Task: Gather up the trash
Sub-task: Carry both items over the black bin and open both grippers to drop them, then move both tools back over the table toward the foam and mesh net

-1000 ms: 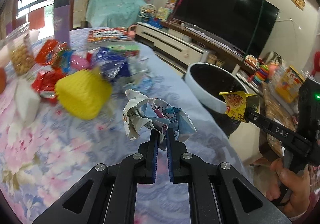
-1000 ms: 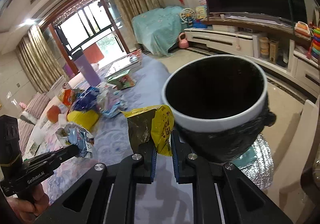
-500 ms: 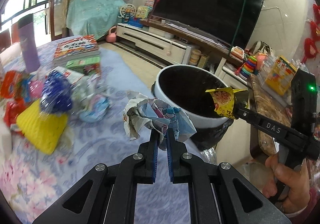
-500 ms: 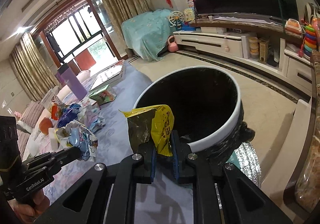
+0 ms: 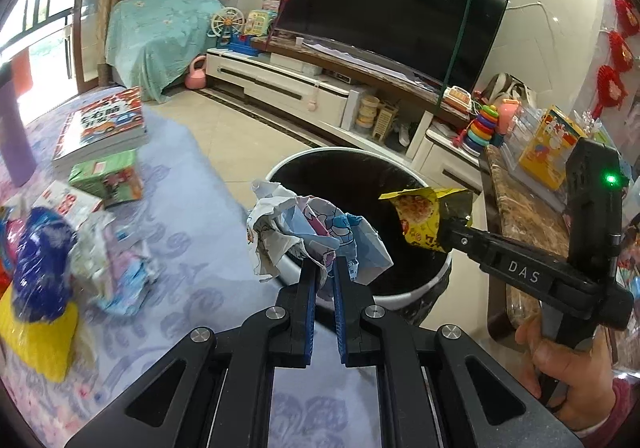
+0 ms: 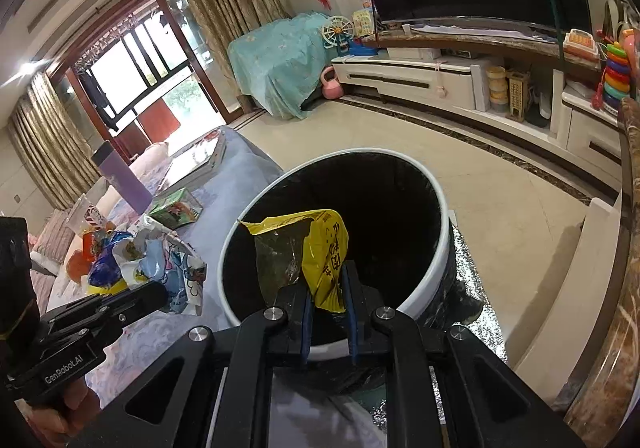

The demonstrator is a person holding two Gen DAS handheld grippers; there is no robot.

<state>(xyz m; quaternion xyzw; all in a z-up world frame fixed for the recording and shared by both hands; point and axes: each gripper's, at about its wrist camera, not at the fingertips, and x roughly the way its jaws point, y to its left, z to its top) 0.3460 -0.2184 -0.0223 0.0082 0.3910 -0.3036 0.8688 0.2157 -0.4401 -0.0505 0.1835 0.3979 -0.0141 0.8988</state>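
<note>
Crumpled cartoon-print wrapper (image 5: pixel 308 236) at frame centre, overlapping the near rim of the black-lined white bin (image 5: pixel 404 294); yellow snack packet (image 6: pixel 316 252), torn open, over its mouth.

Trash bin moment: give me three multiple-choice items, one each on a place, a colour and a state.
1. Where is the yellow snack wrapper?
A. lying on the table
B. held over the trash bin opening
C. on the TV stand

2. What colour is the bin's rim?
A. white
B. red
C. green

3. What is the left gripper doing?
A. open, holding nothing
B. shut on a book
C. shut on the crumpled cartoon wrapper

Answers: 1 B, the right gripper pinches it above the dark liner; 2 A, a white ring tops the black bag; 3 C, the blue pads clamp the wrapper's lower edge.
</note>
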